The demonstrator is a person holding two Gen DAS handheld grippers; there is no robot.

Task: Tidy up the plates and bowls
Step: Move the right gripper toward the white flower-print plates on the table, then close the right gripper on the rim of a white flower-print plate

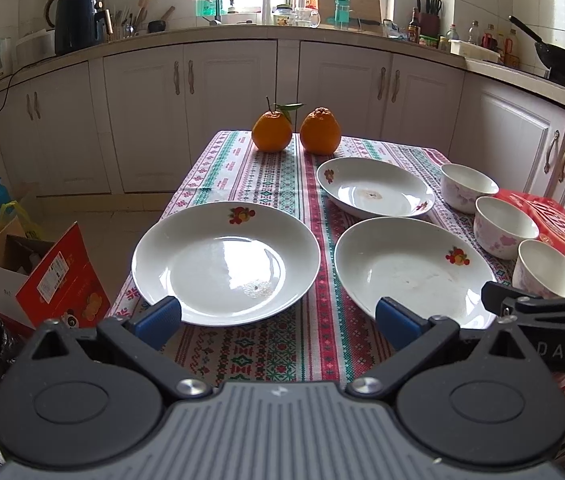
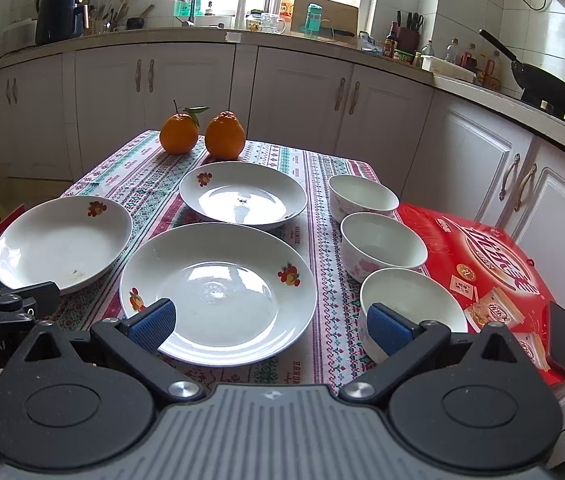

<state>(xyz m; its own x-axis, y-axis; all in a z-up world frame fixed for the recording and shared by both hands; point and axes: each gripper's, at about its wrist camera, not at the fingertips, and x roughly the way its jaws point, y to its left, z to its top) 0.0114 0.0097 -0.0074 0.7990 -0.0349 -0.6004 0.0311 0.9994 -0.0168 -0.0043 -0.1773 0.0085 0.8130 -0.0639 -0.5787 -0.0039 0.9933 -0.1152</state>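
Currently both my tools, left tool (image 1: 278, 320) and right tool (image 2: 268, 322), gape empty; glazed plates (image 2: 218, 292) may slip when pinched.

Three white plates with small fruit motifs lie upright and empty on the surface: one (image 2: 62, 242) at the left edge, one (image 2: 218, 292) near the front edge, one (image 2: 242, 194) behind it. Three white floral bowls (image 2: 382, 246) stand in a row along the right edge.

Two oranges (image 1: 296, 130) – red box (image 2: 490, 276), phone (image 2: 561, 338) atop.
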